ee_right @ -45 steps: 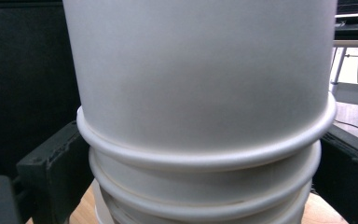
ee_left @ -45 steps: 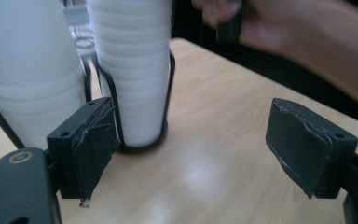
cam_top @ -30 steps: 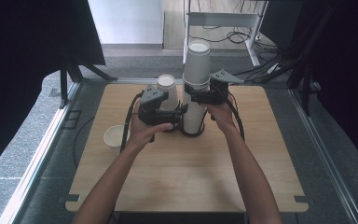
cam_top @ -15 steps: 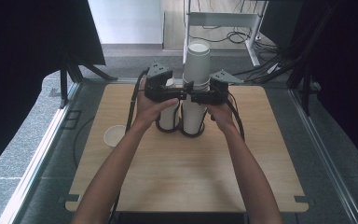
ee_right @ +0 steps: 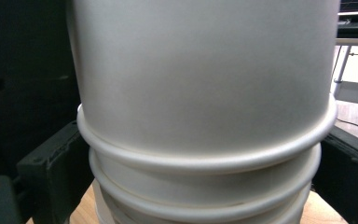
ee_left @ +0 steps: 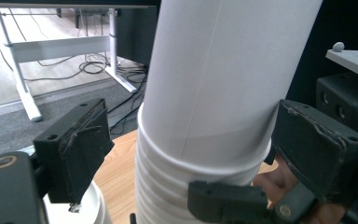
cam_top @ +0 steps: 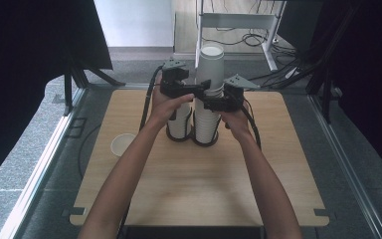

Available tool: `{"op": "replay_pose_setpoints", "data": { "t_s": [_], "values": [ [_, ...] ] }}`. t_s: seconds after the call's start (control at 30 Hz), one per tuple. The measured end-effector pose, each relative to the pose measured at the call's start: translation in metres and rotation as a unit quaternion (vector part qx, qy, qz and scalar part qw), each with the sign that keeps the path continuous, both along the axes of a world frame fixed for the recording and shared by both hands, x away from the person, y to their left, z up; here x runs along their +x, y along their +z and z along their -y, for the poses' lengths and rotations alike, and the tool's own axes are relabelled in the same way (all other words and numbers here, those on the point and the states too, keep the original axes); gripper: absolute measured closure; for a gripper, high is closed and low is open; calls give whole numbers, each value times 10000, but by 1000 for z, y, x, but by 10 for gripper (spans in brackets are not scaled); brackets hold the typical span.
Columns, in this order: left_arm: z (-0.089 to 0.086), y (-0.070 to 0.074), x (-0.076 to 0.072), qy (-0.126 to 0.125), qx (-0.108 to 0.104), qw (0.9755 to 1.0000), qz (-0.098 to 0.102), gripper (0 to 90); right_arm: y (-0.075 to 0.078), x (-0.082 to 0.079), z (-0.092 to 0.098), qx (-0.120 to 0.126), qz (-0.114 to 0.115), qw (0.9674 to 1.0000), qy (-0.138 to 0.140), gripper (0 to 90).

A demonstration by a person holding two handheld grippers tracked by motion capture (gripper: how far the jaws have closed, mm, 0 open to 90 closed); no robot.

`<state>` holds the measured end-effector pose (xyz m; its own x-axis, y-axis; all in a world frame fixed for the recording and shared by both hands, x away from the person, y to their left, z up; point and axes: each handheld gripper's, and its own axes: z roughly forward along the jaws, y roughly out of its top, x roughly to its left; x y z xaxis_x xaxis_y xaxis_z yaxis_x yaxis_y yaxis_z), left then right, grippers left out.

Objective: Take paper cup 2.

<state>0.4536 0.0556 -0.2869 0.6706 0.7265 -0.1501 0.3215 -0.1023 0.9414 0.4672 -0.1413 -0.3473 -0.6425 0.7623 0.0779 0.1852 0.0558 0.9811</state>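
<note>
White paper cups in a tall stack point(cam_top: 210, 94) stand on the wooden surface point(cam_top: 194, 179). The left tongs point(ee_left: 186, 154) have just been opening and flank it without pressing; the right tongs point(ee_right: 196, 182) clamp its rims.

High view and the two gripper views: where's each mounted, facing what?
High view: above the person's side, facing forward-down on the light wooden table; both forearms show.
Left gripper view: on the left tongs, facing the tall stack of white paper cups between its jaws, which have just been opening.
Right gripper view: on the right tongs, close on that stack's rims, jaws clamping it.
All three share the stack.
</note>
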Motion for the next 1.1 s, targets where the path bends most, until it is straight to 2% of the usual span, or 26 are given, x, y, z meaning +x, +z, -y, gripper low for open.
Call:
{"op": "replay_pose_setpoints", "data": {
  "t_s": [0.27,0.3,0.43,0.57,0.73,0.87,0.97,1.1],
  "values": [
    [21,-1,13,-113,162,9998,75,79,1,1,-1,-47,-40,10000,13,32],
    [25,-1,15,-103,180,9998,33,80,1,1,-1,-56,-44,10000,16,32],
    [35,-4,22,-24,359,9993,99,76,2,0,-1,-60,-73,10000,10,32],
    [35,-5,26,-75,323,9994,126,90,2,0,-1,-67,-67,10000,11,33],
    [36,-3,23,-67,399,9990,202,112,1,0,-2,-73,-55,10000,10,32],
    [34,1,22,-61,267,9991,313,124,1,-1,-2,-76,-33,10000,2,33],
    [32,11,21,-50,72,9993,355,130,1,-1,-2,-72,-9,10000,-5,33],
    [27,29,19,2,-96,9986,530,133,1,-1,-2,-54,0,10000,-12,33]
  ]
}}
